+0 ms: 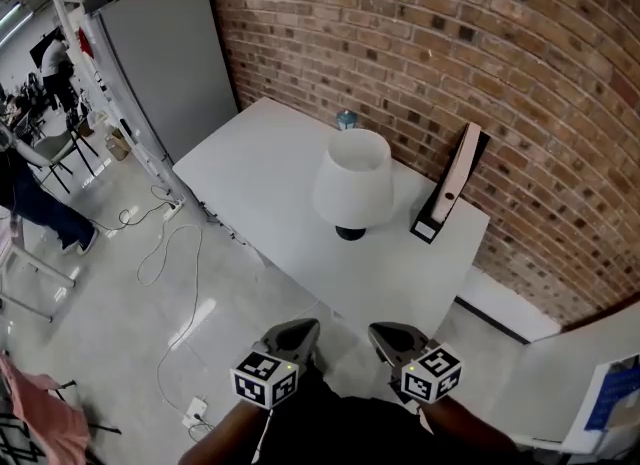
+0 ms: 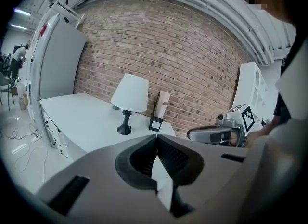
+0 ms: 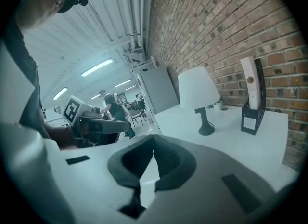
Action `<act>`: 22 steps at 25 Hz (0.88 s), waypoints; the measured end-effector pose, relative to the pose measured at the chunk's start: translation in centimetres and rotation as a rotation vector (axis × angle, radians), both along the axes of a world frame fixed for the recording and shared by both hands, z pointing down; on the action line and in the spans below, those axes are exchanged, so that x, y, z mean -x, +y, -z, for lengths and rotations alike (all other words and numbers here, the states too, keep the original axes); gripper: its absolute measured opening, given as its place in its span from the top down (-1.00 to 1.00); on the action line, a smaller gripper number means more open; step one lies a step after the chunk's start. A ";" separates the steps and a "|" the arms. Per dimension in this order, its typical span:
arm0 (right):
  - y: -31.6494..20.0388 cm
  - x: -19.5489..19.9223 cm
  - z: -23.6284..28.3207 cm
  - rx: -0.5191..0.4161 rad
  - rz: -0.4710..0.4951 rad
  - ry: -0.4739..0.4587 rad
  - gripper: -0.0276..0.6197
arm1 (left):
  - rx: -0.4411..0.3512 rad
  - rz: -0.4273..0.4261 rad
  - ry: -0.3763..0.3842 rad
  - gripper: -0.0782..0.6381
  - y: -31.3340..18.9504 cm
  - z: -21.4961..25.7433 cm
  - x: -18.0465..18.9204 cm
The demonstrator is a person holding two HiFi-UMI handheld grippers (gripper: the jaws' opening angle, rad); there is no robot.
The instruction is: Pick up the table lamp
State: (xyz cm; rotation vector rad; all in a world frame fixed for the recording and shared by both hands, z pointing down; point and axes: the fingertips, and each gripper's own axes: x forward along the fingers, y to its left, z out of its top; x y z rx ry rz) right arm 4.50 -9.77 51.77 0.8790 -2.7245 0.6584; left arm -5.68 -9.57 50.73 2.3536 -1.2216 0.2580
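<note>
A table lamp (image 1: 353,187) with a white shade and a black stem and base stands upright on the white table (image 1: 260,168), near the brick wall. It also shows in the left gripper view as the lamp (image 2: 129,97) and in the right gripper view as the lamp (image 3: 198,93). My left gripper (image 1: 297,334) and right gripper (image 1: 385,338) are side by side off the table's front edge, well short of the lamp. Both are shut with nothing between the jaws. The left gripper (image 2: 156,143) and right gripper (image 3: 153,141) point toward the table.
A black file holder with a tan folder (image 1: 450,193) leans by the wall right of the lamp. A small blue-green object (image 1: 346,119) sits behind the lamp. A grey cabinet (image 1: 170,63) stands left of the table. Cables (image 1: 165,253) lie on the floor. People sit far left.
</note>
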 end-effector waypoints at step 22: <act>-15.4 5.6 0.0 0.040 -0.341 0.026 0.90 | 0.007 -0.201 0.082 0.77 -18.0 0.1 9.4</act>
